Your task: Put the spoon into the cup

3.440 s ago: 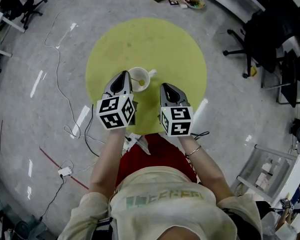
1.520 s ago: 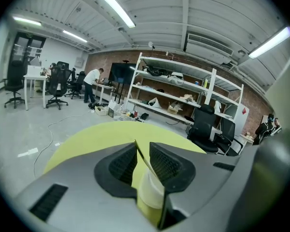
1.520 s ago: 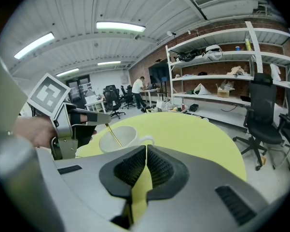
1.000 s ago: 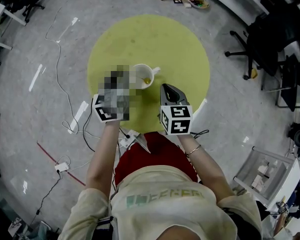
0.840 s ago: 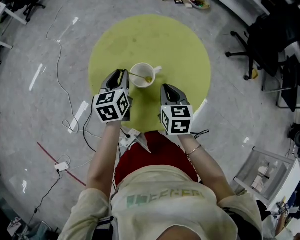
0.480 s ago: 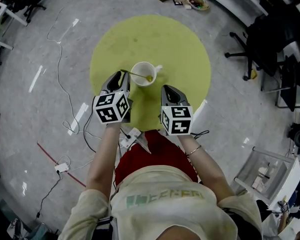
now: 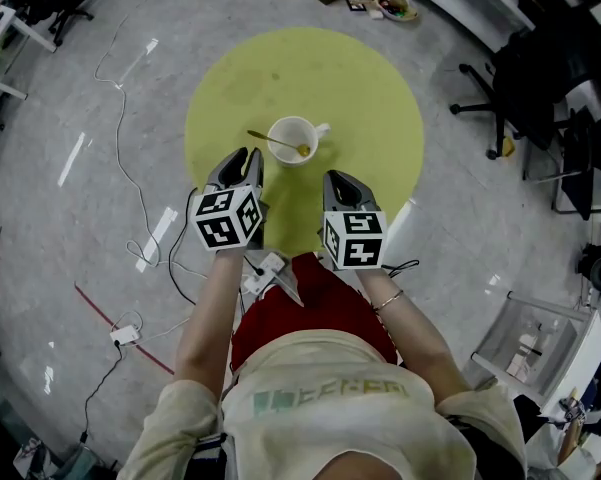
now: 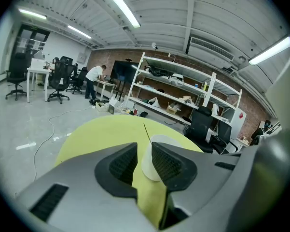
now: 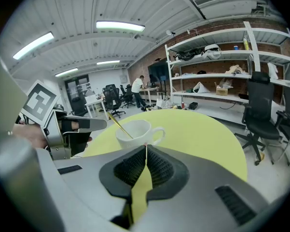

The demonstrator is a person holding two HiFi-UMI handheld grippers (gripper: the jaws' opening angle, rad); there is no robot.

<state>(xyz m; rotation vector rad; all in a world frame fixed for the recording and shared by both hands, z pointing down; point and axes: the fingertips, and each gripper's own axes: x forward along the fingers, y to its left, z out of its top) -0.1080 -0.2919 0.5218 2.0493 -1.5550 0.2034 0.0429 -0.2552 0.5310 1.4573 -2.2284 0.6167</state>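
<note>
Your left gripper (image 7: 244, 156) has let go and backed off, jaws spread and empty; the spoon (image 7: 276, 144) now leans in the cup (image 7: 305, 128), near the table's (image 7: 370, 78) middle. Your right gripper (image 7: 336, 176) stays pressed together on nothing, so the task looks done.

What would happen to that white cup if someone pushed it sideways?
The cup looks squat and wide-based, so it would probably slide on the smooth yellow table rather than tip. The spoon leaning over its rim looks thin, likely rattling or shifting.
</note>
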